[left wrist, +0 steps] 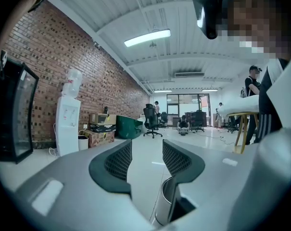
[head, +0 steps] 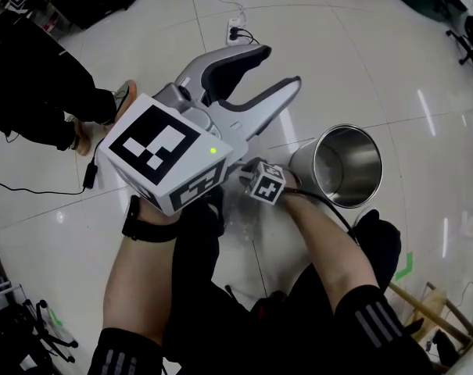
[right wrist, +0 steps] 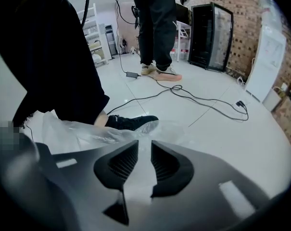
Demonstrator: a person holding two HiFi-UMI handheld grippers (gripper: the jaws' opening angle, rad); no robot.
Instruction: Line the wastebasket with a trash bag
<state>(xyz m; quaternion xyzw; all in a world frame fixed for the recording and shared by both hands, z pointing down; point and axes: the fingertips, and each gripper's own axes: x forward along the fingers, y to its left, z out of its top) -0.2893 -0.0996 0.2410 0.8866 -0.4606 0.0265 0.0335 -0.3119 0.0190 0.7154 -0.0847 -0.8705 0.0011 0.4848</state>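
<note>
A shiny steel wastebasket (head: 345, 165) stands on the white floor at the right of the head view, its mouth bare, and its rim (left wrist: 165, 196) shows low in the left gripper view. A clear trash bag (right wrist: 78, 134) lies crumpled on the floor by my black shoe (right wrist: 131, 121). My right gripper (right wrist: 144, 155) points down at it, its jaws drawn narrow with the bag's film between the pads. In the head view only its marker cube (head: 266, 182) shows. My left gripper (head: 277, 67) is held level, high above the floor, open and empty.
A person (head: 33, 76) in dark trousers and beige shoes stands at the left. Black cables (right wrist: 203, 100) and a power strip (head: 236, 31) lie on the floor. A black cabinet (right wrist: 210, 35) and a water dispenser (left wrist: 68, 124) stand by the brick wall. Wooden table legs (head: 424, 311) are at the lower right.
</note>
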